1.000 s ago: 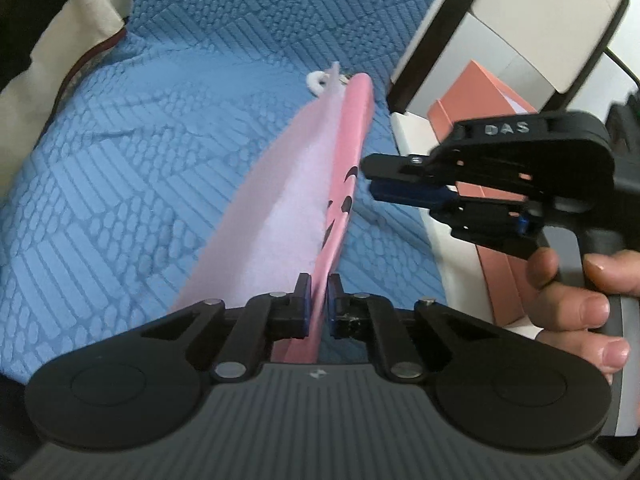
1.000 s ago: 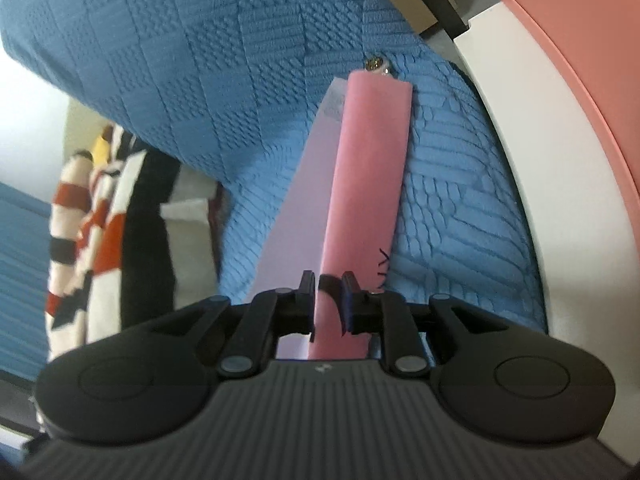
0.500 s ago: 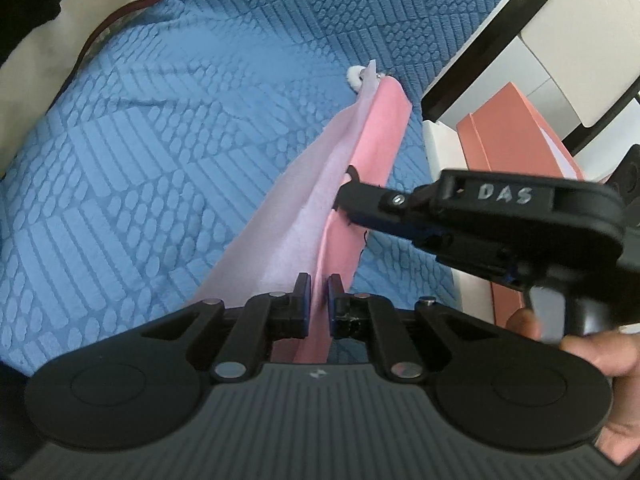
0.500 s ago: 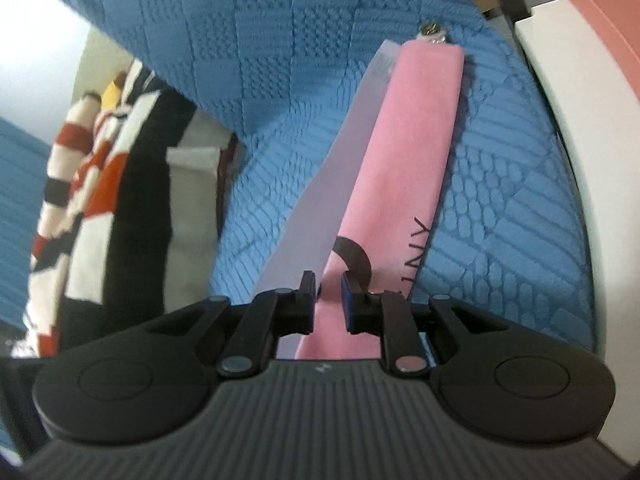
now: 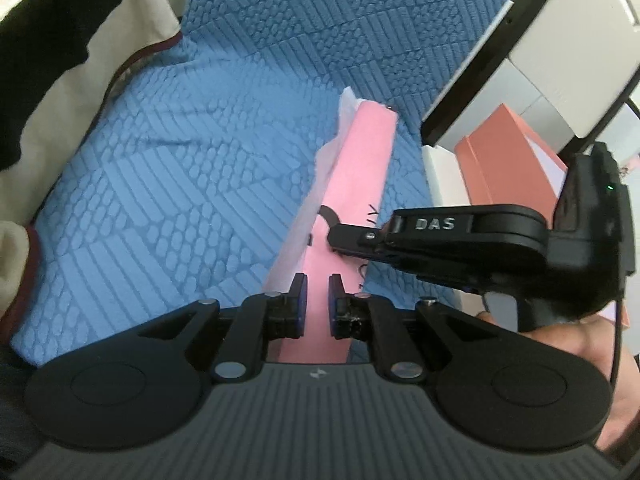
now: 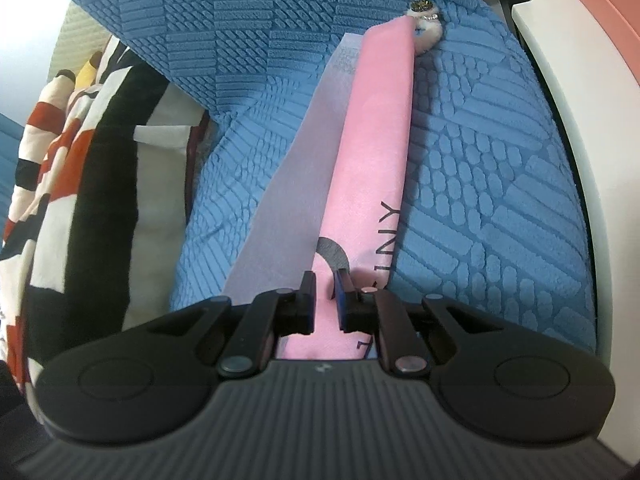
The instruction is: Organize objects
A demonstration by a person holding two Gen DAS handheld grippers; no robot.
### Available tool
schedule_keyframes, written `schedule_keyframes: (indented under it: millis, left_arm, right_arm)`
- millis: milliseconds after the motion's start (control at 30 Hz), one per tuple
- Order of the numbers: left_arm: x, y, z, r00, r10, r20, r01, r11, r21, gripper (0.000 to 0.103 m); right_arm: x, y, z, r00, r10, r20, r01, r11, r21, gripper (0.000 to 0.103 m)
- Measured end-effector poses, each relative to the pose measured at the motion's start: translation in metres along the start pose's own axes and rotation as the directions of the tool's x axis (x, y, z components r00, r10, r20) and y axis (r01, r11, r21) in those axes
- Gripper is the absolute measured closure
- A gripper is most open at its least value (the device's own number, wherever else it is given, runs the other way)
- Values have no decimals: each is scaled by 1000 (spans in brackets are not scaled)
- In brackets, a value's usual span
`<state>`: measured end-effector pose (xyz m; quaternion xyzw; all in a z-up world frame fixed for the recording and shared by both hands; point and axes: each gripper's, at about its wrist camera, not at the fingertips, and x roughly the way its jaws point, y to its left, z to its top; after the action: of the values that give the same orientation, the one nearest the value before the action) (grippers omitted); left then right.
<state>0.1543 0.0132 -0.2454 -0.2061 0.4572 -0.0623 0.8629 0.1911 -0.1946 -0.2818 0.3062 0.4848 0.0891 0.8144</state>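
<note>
A long pink pouch (image 5: pixel 356 184) with dark lettering lies on a blue textured cushion (image 5: pixel 192 160), with a pale lilac sheet (image 6: pixel 280 184) along its left side. A small white bead with a metal cap (image 6: pixel 426 26) sits at its far end. My left gripper (image 5: pixel 317 304) has its jaws slightly apart around the pouch's near end. My right gripper (image 6: pixel 325 300) also has its jaws slightly apart over the pouch (image 6: pixel 372 152). In the left wrist view the right gripper (image 5: pixel 340 236) reaches in from the right, tips on the pouch.
A salmon box (image 5: pixel 508 152) and a white and black unit (image 5: pixel 540 40) stand to the right of the cushion. A white ledge (image 6: pixel 576 128) borders the cushion's right side. A black, red and white patterned fabric (image 6: pixel 72 152) lies to the left.
Both grippers have opened slightly and let go of the pouch, which now lies flatter on the cushion. The right gripper has moved down toward the pouch's near part.
</note>
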Motion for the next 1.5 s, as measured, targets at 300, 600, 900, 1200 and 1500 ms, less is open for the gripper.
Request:
schedule_keyframes:
  millis: [300,600,900,1200,1500]
  left_arm:
    - [30,-12,-4,997,29,-75,-26,999,44,92]
    - [35,-14,-5,995,50,-87,-43,996,84,92]
    - [34,-13,-4,995,49,-90,-42,996,78,92]
    - [35,-7,-2,995,27,-100,-23,999,40,92]
    - [34,-7,-3,995,33,-91,-29,999,46,92]
  right_arm:
    - [2,6,0,1000,-24,0,24,999,-34,91]
    - [0,12,10,993,-106,56,110,991,-78,89]
    - [-8,1,34,973,-168,159,174,984,-28,59]
    - [6,-13,36,994,-53,95,44,995,94,59]
    - [13,-8,26,998,25,59,-30,995,91,70]
